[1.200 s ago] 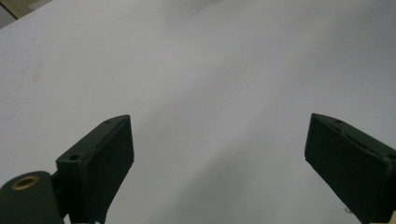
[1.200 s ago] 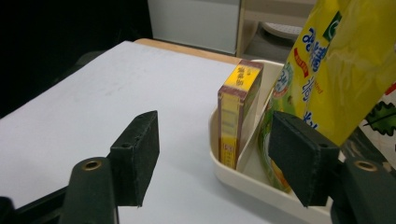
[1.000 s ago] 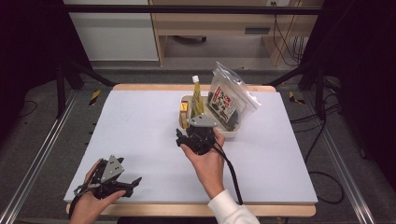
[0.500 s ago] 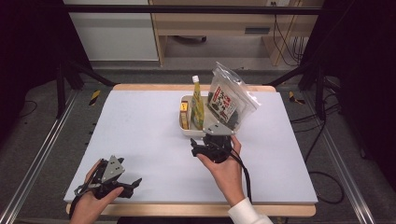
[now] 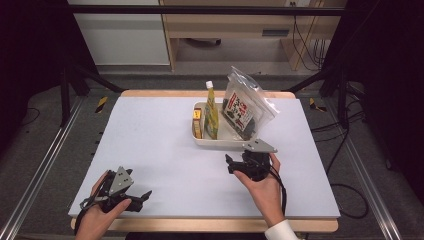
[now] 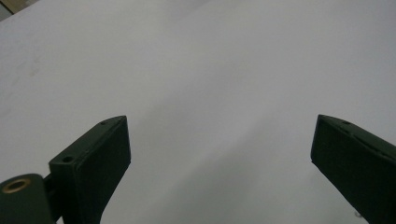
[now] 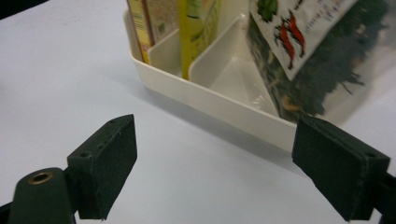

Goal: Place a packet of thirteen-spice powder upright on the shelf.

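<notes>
The tabletop (image 5: 165, 145) carries one white tray (image 5: 220, 140) near the middle of its far edge, and everything I have packed stands in it: the clear snack bag (image 5: 246, 104) leaning at the right end, the yellow bottle (image 5: 210, 106) upright in the middle, the small box (image 5: 197, 123) at the left. My right gripper (image 5: 231, 164) hangs spread and empty just before the tray's near wall; my left gripper (image 5: 142, 197) rests spread by the near left corner. I judge the packing done; next I need only draw back clear.

Glossy clear plastic pouch (image 5: 247, 107) stands in a smooth cream plastic tray (image 5: 220, 141) on the matt white table (image 5: 150, 145).
</notes>
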